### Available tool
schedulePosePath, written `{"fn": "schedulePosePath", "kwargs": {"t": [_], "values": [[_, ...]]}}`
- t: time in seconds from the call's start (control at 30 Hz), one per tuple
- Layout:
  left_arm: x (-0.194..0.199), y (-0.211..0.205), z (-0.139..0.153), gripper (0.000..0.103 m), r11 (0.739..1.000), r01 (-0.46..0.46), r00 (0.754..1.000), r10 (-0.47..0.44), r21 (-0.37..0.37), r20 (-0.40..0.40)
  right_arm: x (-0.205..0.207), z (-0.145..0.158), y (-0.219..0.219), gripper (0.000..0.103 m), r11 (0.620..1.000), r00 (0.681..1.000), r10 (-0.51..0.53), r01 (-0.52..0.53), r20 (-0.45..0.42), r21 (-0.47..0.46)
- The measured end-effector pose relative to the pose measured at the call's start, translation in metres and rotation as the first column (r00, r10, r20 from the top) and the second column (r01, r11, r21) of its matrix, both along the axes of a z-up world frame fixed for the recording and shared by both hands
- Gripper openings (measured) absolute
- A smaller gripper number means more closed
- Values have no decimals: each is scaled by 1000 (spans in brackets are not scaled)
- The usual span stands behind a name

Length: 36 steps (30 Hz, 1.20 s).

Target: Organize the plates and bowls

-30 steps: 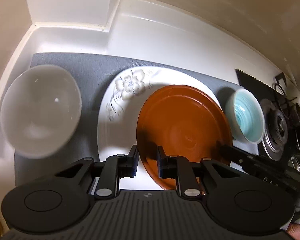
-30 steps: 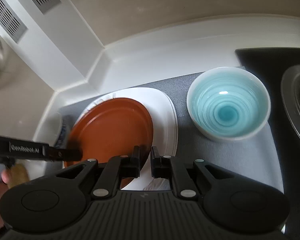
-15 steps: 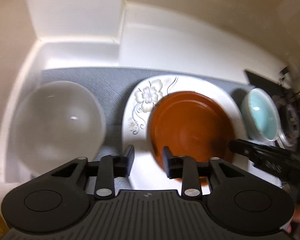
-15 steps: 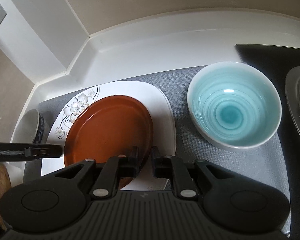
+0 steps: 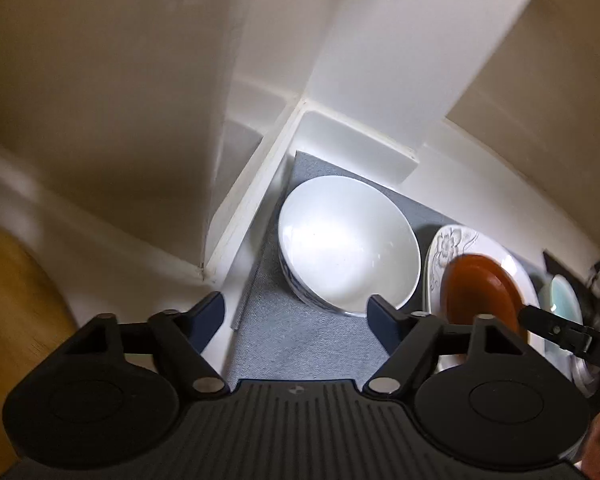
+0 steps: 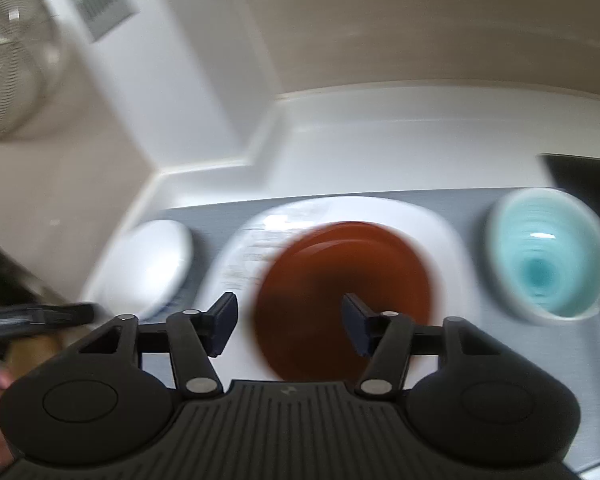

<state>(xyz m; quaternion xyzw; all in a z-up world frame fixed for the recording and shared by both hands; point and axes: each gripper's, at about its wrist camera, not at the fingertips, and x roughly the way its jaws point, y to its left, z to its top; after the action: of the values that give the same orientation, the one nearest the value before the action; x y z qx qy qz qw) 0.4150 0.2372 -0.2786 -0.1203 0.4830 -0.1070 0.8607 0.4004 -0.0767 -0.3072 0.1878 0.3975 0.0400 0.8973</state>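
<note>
In the left wrist view a large white bowl [image 5: 348, 244] with blue pattern outside sits on the grey mat [image 5: 300, 344]. My left gripper [image 5: 296, 310] hovers just before it, jaws opening, nothing between them. To its right lie the white floral plate [image 5: 460, 240], the brown plate [image 5: 480, 288] on it, and a teal bowl [image 5: 564, 296]. The blurred right wrist view has my right gripper [image 6: 290, 312] over the near edge of the brown plate [image 6: 348, 280], jaws opening and pads off it. The teal bowl [image 6: 548, 264] stands right, the white bowl [image 6: 148, 264] left.
The white counter ends in a wall corner with a raised ledge [image 5: 252, 184] left of the mat. A black stove [image 6: 580, 168] lies at the right. A wire strainer [image 6: 12, 60] hangs on the wall. A wooden surface [image 5: 16, 320] shows at the left.
Both grippers went from shut at the brown plate's edge to open. The left one swung left to face the white bowl. The right one drew back and up from the plate.
</note>
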Motion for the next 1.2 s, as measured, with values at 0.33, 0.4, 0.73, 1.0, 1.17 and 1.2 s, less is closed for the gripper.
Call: {"fn": "schedulePosePath", "kwargs": {"t": [0.33, 0.4, 0.73, 1.0, 1.17, 1.2], "values": [[23, 2, -24, 32, 993, -88, 995, 84, -73, -55, 50, -17, 49, 31, 990, 993, 99, -92, -60, 110], [21, -1, -25, 31, 995, -80, 997, 79, -63, -19, 55, -25, 47, 29, 985, 993, 82, -68, -83, 161], [30, 4, -37, 20, 989, -74, 994, 63, -124, -86, 71, -36, 63, 10, 984, 985, 115, -94, -131, 153], [3, 17, -37, 22, 987, 7, 985, -35, -163, -169, 43, -30, 70, 10, 977, 965, 189, -165, -184, 138], [13, 11, -38, 35, 995, 30, 989, -44, -97, -141, 47, -35, 67, 23, 968, 965, 197, -164, -174, 188], [15, 7, -37, 41, 997, 37, 990, -46, -71, -131, 48, -35, 66, 27, 966, 965, 196, -159, -175, 203]]}}
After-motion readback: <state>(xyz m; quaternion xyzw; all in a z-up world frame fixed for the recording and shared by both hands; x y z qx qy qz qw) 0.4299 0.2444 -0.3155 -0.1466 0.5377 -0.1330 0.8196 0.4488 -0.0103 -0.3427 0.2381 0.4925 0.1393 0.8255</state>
